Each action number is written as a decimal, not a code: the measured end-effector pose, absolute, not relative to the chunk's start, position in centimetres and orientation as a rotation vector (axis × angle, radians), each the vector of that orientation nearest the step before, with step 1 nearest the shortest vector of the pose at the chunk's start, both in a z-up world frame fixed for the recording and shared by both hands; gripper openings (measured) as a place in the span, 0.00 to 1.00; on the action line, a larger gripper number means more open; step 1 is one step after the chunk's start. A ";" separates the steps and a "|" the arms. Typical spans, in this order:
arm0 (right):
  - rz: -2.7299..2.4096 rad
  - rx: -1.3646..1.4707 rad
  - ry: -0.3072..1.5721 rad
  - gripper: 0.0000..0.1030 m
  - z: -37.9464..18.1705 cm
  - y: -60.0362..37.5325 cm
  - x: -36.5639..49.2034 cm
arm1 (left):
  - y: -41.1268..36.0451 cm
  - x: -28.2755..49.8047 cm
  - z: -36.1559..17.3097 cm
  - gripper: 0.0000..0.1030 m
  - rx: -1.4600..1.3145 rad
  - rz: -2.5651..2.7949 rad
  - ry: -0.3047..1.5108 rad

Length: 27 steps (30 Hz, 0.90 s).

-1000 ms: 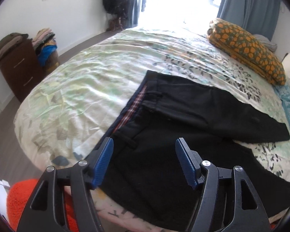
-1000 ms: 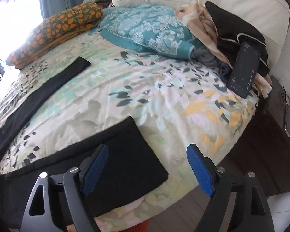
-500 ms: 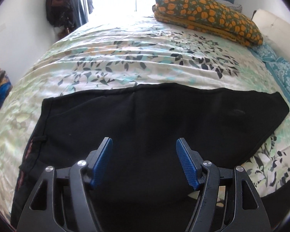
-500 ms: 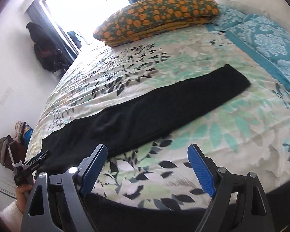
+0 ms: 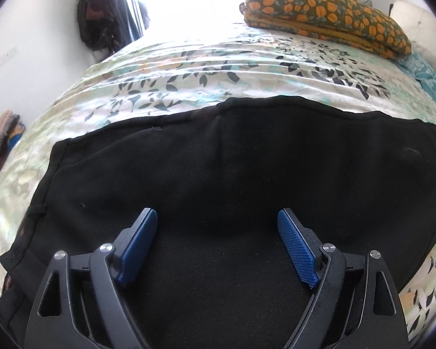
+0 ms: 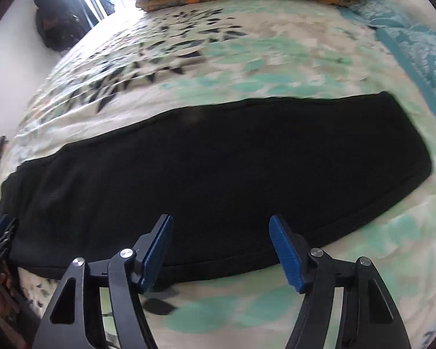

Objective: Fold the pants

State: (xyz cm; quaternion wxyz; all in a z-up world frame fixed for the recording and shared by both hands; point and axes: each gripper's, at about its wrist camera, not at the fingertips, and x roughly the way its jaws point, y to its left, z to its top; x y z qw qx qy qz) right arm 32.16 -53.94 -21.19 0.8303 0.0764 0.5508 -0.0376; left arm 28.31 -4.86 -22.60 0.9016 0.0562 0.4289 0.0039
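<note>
The black fabric pants (image 5: 218, 157), waistband cut off at left, lie lengthwise left-to-right on the floral bedspread (image 5: 189, 69). Left gripper (image 5: 218, 232) and right gripper (image 6: 221, 241) both gape, holding nothing.

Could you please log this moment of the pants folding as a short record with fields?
surface: bed with a floral cover
garment: black pants, lying flat on the bed
left gripper: open, over the pants, holding nothing
right gripper: open, at the near edge of a pant leg, holding nothing
pillow: orange-patterned, at the far side, apart from the pants
fold progress: legs look laid together lengthwise; no crosswise fold yet
</note>
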 end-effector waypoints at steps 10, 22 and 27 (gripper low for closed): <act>-0.401 0.321 1.097 0.75 -17.6 -73.3 35.9 | -7.4 31.1 -18.8 0.84 -0.016 -0.158 0.964; -0.368 0.261 1.115 0.24 -22.8 -73.3 42.6 | -9.1 30.2 -23.3 0.89 0.092 -0.175 0.879; -0.305 0.268 0.990 0.09 -18.3 -71.0 39.2 | -9.3 30.3 -23.4 0.90 0.103 -0.168 0.874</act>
